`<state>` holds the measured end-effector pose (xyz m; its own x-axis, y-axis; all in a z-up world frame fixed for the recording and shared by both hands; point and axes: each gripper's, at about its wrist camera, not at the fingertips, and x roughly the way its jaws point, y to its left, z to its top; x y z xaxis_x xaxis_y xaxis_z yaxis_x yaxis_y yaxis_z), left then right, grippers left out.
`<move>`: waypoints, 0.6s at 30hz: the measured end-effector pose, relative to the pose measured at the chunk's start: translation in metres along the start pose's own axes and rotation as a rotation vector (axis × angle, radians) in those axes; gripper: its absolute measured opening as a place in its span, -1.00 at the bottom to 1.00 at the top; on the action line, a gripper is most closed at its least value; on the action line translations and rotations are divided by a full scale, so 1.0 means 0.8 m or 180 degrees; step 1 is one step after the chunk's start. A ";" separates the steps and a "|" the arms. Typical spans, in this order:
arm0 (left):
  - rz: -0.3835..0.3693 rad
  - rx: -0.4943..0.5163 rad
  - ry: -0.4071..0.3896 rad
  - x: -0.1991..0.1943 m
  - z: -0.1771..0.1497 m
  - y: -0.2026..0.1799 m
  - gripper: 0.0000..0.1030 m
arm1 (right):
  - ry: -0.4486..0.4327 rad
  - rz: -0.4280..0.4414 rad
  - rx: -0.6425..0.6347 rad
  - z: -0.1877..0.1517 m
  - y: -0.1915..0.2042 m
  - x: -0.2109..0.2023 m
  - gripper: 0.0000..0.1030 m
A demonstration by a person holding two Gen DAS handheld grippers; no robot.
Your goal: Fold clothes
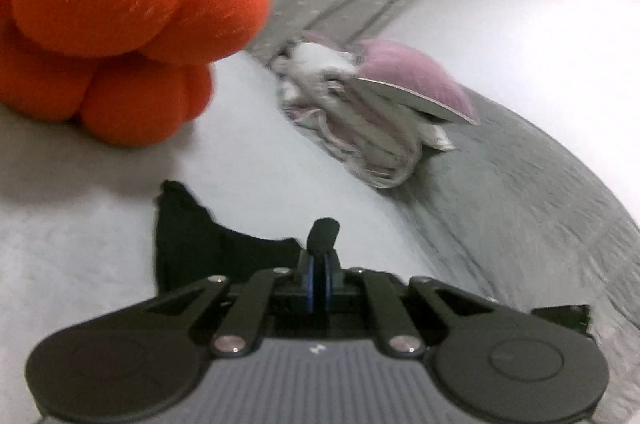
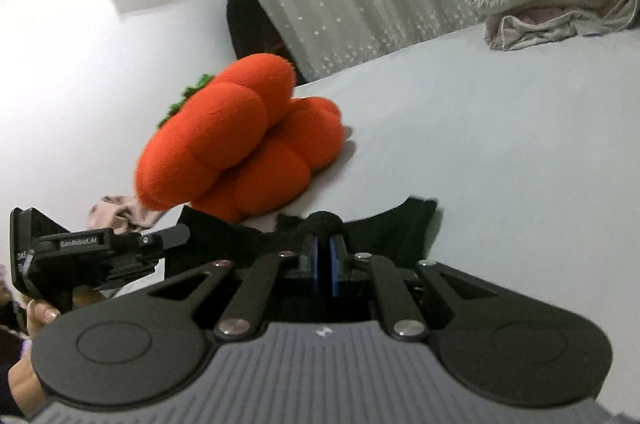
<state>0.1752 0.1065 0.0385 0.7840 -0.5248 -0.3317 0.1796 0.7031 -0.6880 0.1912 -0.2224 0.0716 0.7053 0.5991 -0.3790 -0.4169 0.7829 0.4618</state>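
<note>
While both claws pinch it, black garment [image 2: 400, 224] bunched, limp, on pale bed [image 2: 500, 163].

Left hand-held gripper [image 1: 320, 256], matte black linkage arms w/ silver screws, blue-edged pads, ribbed grey body w/ small white logo, right hand-held gripper [image 2: 324, 244] same build, white "GenRobot.AI" lettering on left unit's side, person's hand [image 2: 38, 314] on its grip

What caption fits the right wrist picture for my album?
Right hand-held gripper pinching a black garment beside an orange plush pumpkin on a white bed.
</note>
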 end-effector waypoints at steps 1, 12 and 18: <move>0.0074 -0.0045 0.0002 0.011 -0.001 0.010 -0.90 | 0.0015 -0.0019 -0.0003 0.003 -0.005 0.010 -0.83; 0.0051 -0.0507 -0.0086 0.036 -0.004 0.057 -0.90 | -0.0045 0.0391 -0.0052 -0.004 -0.005 0.047 -0.83; 0.0286 -0.0470 -0.0020 0.047 -0.016 0.067 -0.90 | -0.0197 0.0674 -0.0060 0.004 0.003 0.033 -0.84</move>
<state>0.2065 0.1179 -0.0190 0.7967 -0.4597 -0.3924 0.0198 0.6688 -0.7432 0.2106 -0.2047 0.0650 0.6345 0.7395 -0.2249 -0.5697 0.6440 0.5105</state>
